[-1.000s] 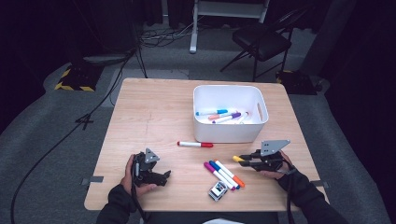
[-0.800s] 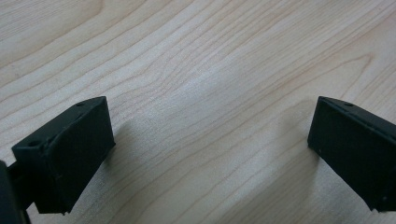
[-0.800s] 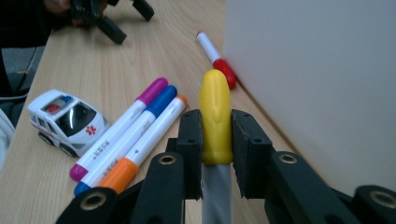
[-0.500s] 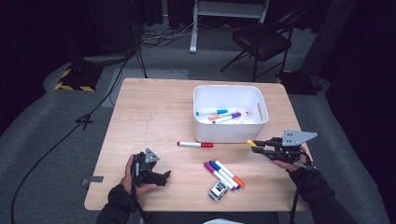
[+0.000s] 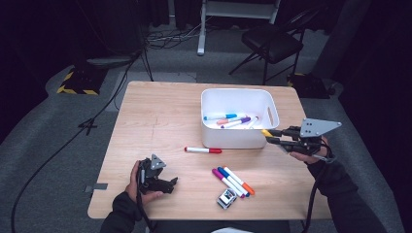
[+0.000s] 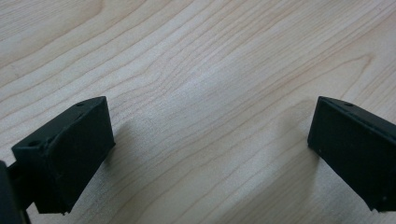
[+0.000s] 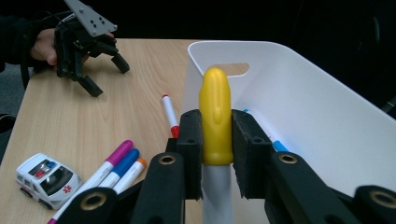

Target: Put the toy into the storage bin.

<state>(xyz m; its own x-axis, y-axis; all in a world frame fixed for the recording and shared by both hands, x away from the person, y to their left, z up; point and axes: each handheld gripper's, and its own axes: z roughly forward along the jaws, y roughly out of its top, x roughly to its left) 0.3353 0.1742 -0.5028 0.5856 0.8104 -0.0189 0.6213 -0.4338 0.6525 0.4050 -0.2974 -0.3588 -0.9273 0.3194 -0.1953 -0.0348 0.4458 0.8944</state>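
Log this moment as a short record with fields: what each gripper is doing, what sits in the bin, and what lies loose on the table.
right gripper: shut on a yellow-capped white marker, held at the near rim of the white plastic bin
left gripper: open, empty, jaws over bare light wooden table
in bin: several markers, among them a blue-capped marker and a purple-capped marker
loose on table: red-capped marker; three side-by-side markers with magenta, blue and orange caps; small white toy ambulance
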